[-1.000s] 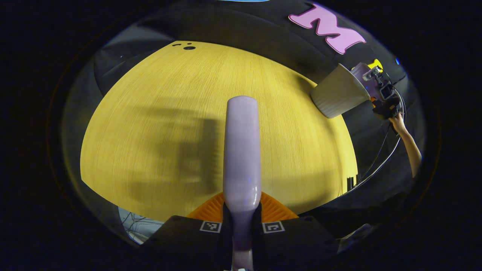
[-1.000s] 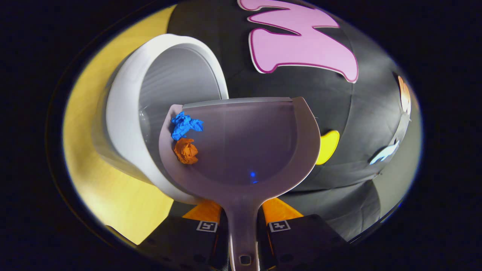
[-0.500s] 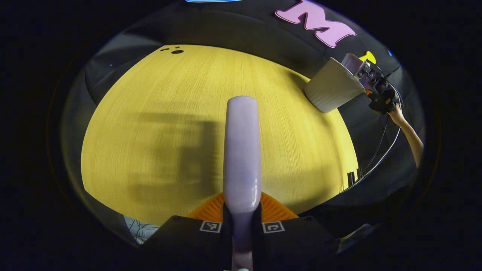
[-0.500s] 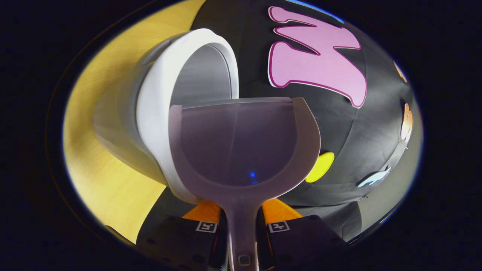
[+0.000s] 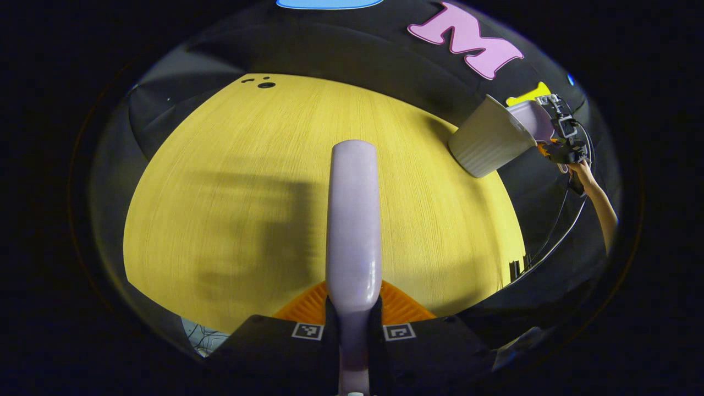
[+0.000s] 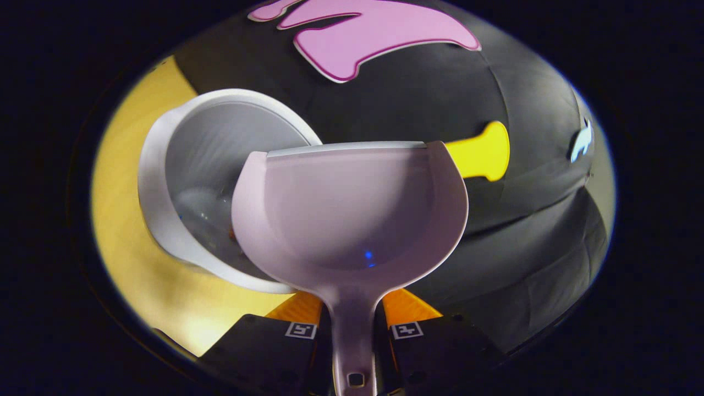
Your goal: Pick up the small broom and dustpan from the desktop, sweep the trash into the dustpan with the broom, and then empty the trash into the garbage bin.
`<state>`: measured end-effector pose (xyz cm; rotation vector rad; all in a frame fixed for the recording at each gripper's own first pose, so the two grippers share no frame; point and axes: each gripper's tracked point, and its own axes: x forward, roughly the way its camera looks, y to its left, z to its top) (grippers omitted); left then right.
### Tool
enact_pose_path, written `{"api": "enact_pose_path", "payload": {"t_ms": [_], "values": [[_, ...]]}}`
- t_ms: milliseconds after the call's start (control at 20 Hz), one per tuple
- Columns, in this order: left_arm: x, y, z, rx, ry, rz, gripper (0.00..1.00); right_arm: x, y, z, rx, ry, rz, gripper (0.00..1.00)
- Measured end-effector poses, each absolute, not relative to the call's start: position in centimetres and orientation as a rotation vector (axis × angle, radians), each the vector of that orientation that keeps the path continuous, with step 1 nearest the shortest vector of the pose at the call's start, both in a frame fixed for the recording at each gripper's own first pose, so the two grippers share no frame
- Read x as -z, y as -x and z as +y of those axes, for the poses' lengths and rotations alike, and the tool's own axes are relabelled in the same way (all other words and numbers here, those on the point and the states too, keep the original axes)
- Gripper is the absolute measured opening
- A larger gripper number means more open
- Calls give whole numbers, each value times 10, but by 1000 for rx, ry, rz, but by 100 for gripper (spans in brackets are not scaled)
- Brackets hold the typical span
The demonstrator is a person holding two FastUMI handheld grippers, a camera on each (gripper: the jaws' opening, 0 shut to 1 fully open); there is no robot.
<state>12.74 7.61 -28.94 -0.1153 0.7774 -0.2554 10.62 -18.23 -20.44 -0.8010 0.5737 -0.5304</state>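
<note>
My left gripper (image 5: 353, 322) is shut on the pale lilac broom (image 5: 353, 220), which juts forward above the yellow desktop (image 5: 231, 181); its bristles are hidden. In the right gripper view my right gripper (image 6: 353, 324) is shut on the handle of the lilac dustpan (image 6: 352, 209), whose scoop holds nothing. The pan hovers over the rim of the white garbage bin (image 6: 181, 165). A speck of orange trash (image 6: 231, 235) peeks inside the bin beside the pan's edge. Far right in the left gripper view stand the bin (image 5: 487, 140), the dustpan (image 5: 531, 118) and the right gripper (image 5: 561, 140) in a hand.
Small dark holes (image 5: 265, 84) mark the desktop's far edge. A cable (image 5: 555, 231) hangs down from the right gripper beside the table's right edge. Black cloth walls close in behind the bin.
The blue and orange scraps slid off the dustpan into the bin. The right gripper then levelled the pan and drew back over the bin's rim. The broom stayed nearly still.
</note>
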Motion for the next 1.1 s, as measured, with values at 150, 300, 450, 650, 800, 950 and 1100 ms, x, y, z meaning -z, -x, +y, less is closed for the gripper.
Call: {"api": "enact_pose_path", "payload": {"t_ms": [150, 300, 450, 650, 800, 950, 1100], "values": [[284, -126, 81, 240, 117, 763, 25, 204, -106, -179, 537, 632, 539, 35], [279, -124, 85, 228, 116, 734, 25, 198, -113, -173, 534, 538, 476, 38], [272, -127, 90, 220, 105, 714, 25, 192, -118, -165, 504, 467, 423, 34], [265, -127, 94, 213, 91, 684, 25, 179, -124, -153, 450, 441, 329, 34], [264, -127, 94, 211, 84, 663, 25, 177, -127, -146, 381, 378, 276, 34], [263, -127, 94, 216, 87, 634, 25, 182, -130, -142, 288, 283, 256, 34], [262, -128, 89, 245, 82, 620, 27, 193, -129, -133, 193, 152, 268, 37]]}}
